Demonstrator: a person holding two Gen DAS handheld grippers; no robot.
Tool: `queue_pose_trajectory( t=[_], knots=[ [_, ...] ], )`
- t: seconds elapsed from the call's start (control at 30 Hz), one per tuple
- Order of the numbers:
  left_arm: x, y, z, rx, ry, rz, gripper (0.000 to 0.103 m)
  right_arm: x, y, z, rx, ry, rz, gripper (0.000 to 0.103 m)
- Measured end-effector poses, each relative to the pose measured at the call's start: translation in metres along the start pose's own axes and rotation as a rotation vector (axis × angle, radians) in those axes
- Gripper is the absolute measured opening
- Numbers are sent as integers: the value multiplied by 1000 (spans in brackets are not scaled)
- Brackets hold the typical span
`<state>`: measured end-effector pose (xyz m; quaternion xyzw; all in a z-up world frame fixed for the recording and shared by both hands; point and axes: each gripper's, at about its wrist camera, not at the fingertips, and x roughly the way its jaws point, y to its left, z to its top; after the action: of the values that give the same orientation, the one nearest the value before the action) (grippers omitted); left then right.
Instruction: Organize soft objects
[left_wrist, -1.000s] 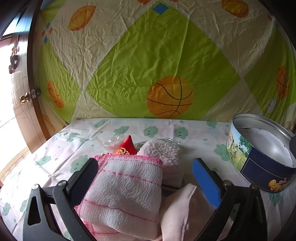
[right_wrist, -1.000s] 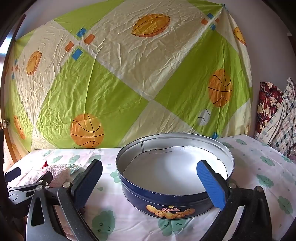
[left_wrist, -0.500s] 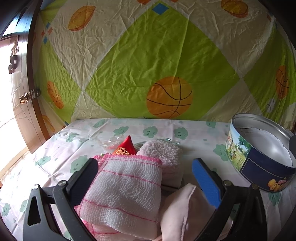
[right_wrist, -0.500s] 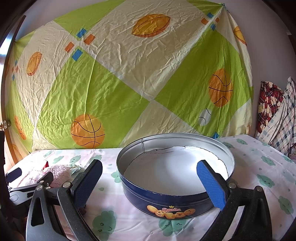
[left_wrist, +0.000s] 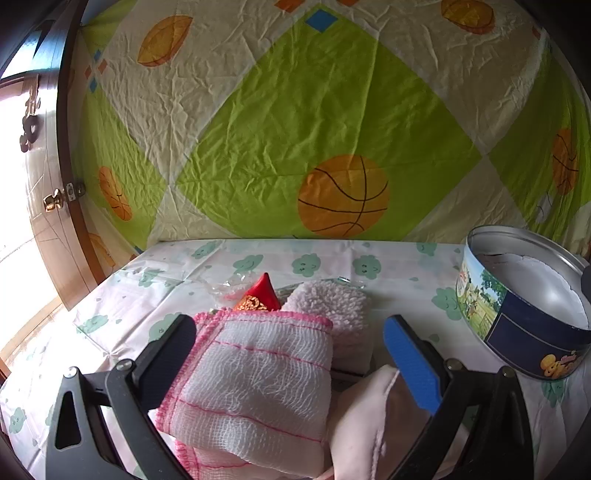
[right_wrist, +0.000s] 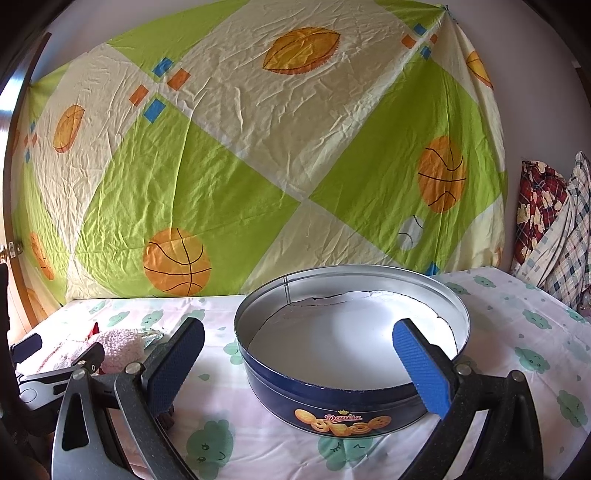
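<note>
At the lower left of the left wrist view, the left gripper (left_wrist: 290, 343) stands wide open, its fingers either side of a folded pink-edged gauze cloth (left_wrist: 255, 380), gripping nothing. Behind lie a red pouch (left_wrist: 260, 295) and a fluffy pink cloth (left_wrist: 332, 302); a pale pink cushion (left_wrist: 373, 421) sits lower right. The right gripper (right_wrist: 297, 343) gapes empty before the blue cookie tin (right_wrist: 351, 402), centre frame.

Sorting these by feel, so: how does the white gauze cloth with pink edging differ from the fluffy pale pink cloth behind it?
The folded white gauze cloth with pink edging has an open mesh weave crossed by thin pink lines; the fluffy pale pink cloth is one colour with a nubby pile. The gauze cloth lies nearer, between the left gripper's open jaws; the fluffy one lies beyond them. Both are folded.
</note>
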<state>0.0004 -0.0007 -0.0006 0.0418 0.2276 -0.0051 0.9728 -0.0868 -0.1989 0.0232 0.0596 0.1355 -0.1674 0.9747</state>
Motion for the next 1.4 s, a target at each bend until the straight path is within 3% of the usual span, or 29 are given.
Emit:
queue_pose_trajectory(
  t=[0.47, 0.73, 1.03, 1.2, 1.4],
  knots=[
    [-1, 5, -2, -18, 3, 8, 103, -1, 2, 1, -8, -4, 23, 103],
    [-5, 13, -6, -28, 26, 17, 103, -4, 5, 1, -6, 8, 78, 102],
    [-28, 50, -22, -10, 39, 106, 103, 1, 22, -3, -60, 87, 220, 102],
    [-36, 69, -33, -11, 76, 115, 103, 3, 39, -11, -100, 159, 349, 90],
    [-39, 93, -39, -60, 107, 114, 103, 13, 74, -32, -157, 329, 535, 90]
  ],
)
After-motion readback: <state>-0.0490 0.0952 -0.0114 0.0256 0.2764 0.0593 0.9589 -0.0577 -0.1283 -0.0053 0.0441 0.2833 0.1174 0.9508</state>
